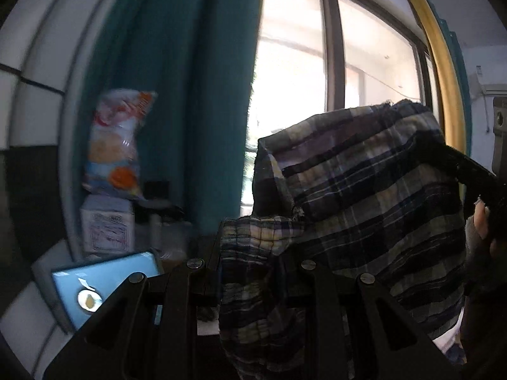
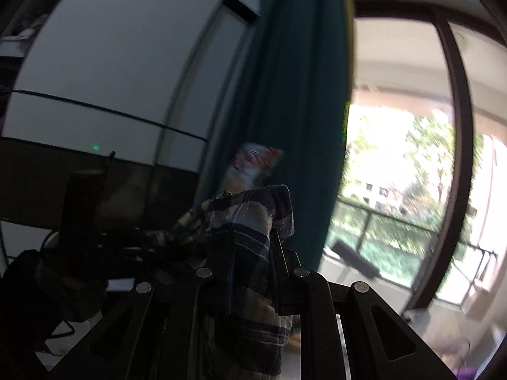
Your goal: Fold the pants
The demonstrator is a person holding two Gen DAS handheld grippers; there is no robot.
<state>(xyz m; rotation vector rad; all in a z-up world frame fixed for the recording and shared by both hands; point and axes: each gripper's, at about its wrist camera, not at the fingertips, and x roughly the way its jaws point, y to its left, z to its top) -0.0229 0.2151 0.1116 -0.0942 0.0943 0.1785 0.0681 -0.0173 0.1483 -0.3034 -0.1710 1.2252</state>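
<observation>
Navy-and-cream plaid pants (image 1: 364, 190), a teal curtain (image 1: 177, 95), black claws.

The pants (image 1: 364, 190) hang between the left tongs (image 1: 253, 253) and the right tongs (image 2: 250, 240), before the window (image 1: 364, 63). Left of them, a snack bag (image 1: 117, 142) stands on a box (image 1: 106, 224), against the curtain (image 1: 190, 95). A tablet (image 1: 104, 281) lies before the box.

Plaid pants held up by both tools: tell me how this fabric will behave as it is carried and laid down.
The plaid pants look floppy: they sag and bunch between the left tool and right tool. Probably light, since small pinches hold them aloft. Loose ends will likely swing and crumple on landing.
</observation>
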